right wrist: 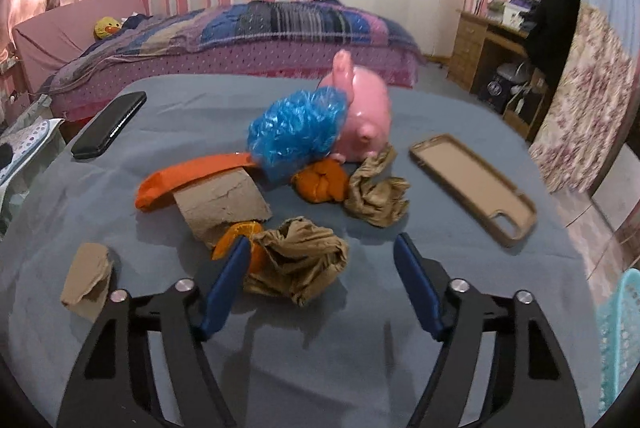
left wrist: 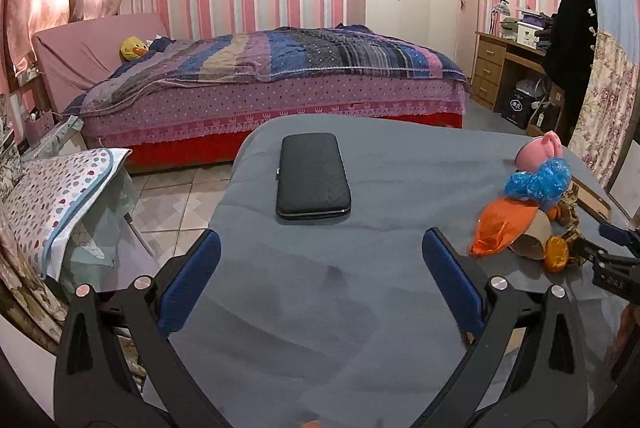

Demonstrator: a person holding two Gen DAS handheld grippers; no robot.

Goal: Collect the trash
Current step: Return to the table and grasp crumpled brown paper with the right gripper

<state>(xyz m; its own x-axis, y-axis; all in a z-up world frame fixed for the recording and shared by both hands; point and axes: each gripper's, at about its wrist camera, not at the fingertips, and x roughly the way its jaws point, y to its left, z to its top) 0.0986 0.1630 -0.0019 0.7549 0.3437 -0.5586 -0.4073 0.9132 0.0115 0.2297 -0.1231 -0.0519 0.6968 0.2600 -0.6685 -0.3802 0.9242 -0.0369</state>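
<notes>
Trash (right wrist: pixel 296 260), a crumpled tan wrapper beside torn cardboard (right wrist: pixel 224 204) and orange peel (right wrist: pixel 236 242), lay mid-desk (right wrist: pixel 320 368), its long axis crosswise between the released right tongs (right wrist: pixel 320 260). Left tongs (left wrist: pixel 320 252) gaped over bare grey cloth.

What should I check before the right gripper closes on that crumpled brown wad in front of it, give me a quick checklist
1. Right gripper open with room for the wad: ok, nothing gripped yet.
2. Crumpled brown wad between the fingers: ok, though it sits nearer the left one.
3. Orange peel clear of the grasp: not ok, it touches the wad beside the left finger.
4. Phone case out of the way: ok, well off to the right.
5. Left gripper free: ok, open and empty over the grey cloth.
6. Where the trash goes: cannot tell; only a turquoise basket edge shows.
</notes>
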